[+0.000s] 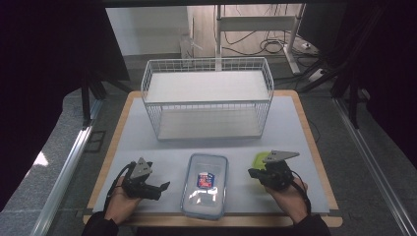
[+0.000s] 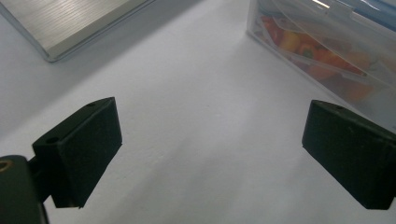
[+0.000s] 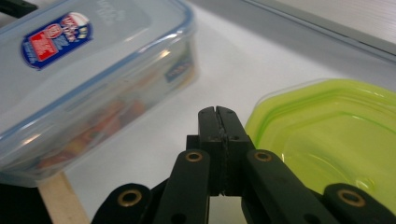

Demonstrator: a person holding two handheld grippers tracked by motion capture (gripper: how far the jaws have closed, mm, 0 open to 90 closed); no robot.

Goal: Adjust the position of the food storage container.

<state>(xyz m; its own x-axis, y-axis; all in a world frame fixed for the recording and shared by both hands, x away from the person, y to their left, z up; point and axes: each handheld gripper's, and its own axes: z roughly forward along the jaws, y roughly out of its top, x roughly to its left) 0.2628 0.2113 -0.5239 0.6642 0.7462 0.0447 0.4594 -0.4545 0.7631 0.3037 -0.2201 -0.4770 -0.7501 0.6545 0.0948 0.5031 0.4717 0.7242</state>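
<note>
A clear plastic food box (image 1: 204,185) with a blue-rimmed lid and a red-and-blue sticker lies at the front middle of the table; orange and red contents show through its wall (image 2: 322,51) (image 3: 84,84). My left gripper (image 1: 160,189) rests left of it, open, with nothing between its jaws (image 2: 212,154). My right gripper (image 1: 255,174) is to the right of the box, shut with the jaws pressed together and empty (image 3: 217,116). A lime green lid (image 3: 336,130) lies just beside the right gripper (image 1: 259,158).
A white wire basket shelf (image 1: 206,98) with two levels stands at the back middle of the grey mat (image 1: 295,128). Its base edge (image 2: 70,28) is near the left gripper. The wooden table edge (image 1: 314,147) runs around the mat.
</note>
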